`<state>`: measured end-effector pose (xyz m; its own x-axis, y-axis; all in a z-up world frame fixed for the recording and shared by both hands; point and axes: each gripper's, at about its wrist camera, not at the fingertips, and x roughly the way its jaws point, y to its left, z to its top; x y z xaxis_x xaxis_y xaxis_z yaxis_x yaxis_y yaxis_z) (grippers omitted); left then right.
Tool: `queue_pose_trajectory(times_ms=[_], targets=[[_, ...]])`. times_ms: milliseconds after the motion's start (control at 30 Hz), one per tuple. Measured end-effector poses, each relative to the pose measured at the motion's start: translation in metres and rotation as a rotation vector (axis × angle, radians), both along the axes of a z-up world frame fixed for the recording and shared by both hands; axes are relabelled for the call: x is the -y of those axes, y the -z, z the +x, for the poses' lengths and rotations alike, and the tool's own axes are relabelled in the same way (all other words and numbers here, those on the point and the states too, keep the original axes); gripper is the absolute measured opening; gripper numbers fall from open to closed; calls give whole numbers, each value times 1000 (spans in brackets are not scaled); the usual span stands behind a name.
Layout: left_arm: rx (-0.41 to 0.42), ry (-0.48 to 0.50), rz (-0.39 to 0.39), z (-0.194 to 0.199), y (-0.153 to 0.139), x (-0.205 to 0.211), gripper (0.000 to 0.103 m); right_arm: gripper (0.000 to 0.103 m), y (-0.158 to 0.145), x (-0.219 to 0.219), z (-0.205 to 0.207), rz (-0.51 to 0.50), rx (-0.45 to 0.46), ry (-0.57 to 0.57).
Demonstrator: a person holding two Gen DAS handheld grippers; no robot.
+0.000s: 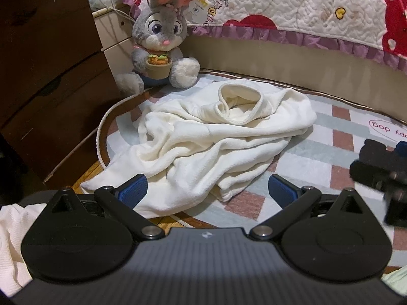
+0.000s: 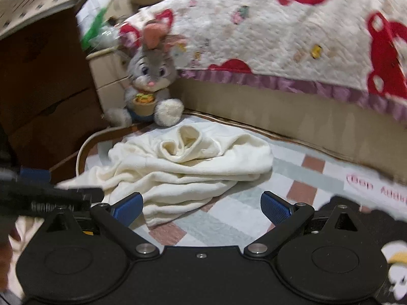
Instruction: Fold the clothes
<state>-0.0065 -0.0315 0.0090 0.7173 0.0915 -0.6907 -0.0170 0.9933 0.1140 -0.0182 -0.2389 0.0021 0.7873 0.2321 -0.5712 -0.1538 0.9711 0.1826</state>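
Cream garment is seen crumpled on checked rug. Left gripper and right gripper are held wide apart, empty, just short of it.

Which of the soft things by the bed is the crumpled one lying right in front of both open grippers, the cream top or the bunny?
The cream top, heaped on the checked rug; the plush bunny sits upright behind it.
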Motion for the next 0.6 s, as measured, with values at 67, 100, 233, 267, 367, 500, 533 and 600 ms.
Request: queue_pose_trajectory(times_ms=[67,100,233,267,367,500,533,600], targets=[[-2,4,-13,0,0,0,103,101,1,7,2,47,-21,11],[-2,3,-15,-1,0,-1,103,101,3,10,2,62,-29,12],[-7,-1,-22,0,0,-1,103,101,7,16,0,94,-45,17],[-9,0,-24,0,1,-1,103,101,7,17,0,99,-47,17],[-15,0,-28,1,2,-1,103,101,9,19,0,112,-55,15],[-21,-1,-32,1,3,-3,103,101,10,21,1,115,-64,14],[-22,-2,-33,1,3,-3,103,101,10,21,1,117,-64,14],[-25,-2,-35,1,4,-3,103,101,10,22,1,120,-65,16]])
